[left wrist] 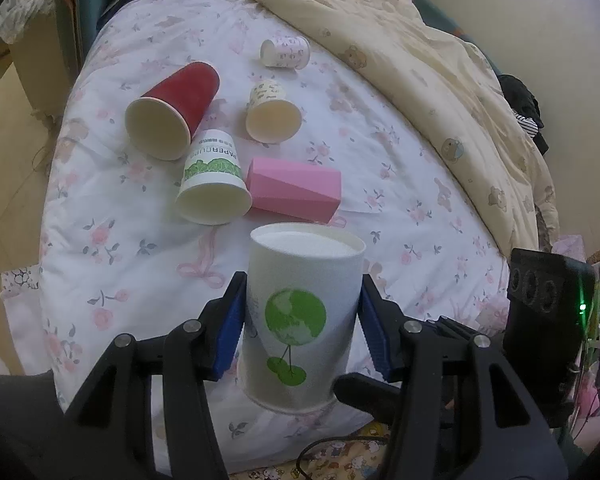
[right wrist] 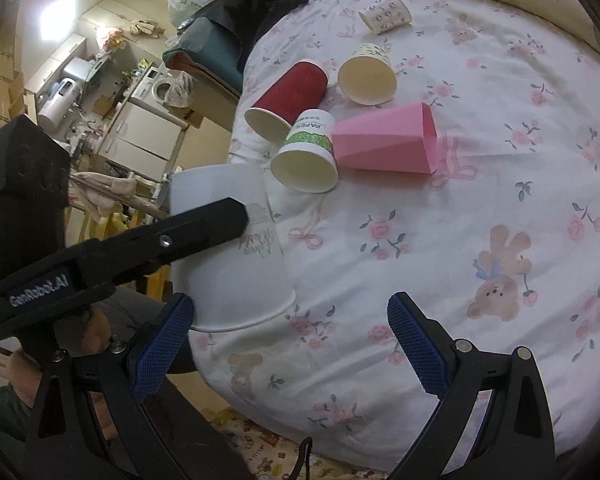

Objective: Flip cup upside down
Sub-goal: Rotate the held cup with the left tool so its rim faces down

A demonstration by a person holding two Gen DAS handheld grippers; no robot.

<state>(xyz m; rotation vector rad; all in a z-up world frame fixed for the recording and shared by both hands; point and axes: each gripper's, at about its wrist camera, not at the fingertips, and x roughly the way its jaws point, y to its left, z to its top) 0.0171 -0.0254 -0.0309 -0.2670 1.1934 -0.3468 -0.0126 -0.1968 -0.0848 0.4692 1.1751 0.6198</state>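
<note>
Above a floral bedsheet (left wrist: 140, 248), the left gripper (left wrist: 302, 312) clamps a white paper cup with a green globe print (left wrist: 300, 320), upright, base upward, rim down; the right gripper (right wrist: 290, 342) hovers alongside, jaws apart.

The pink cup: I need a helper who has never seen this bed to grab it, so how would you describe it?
Look at the floral bedsheet, at the cluster of cups lying on their sides. The pink cup lies nearest the green-banded white cup, touching it as far as I can tell. It is the only pink one and the only one with flat, angular facets rather than a round wall.
</note>
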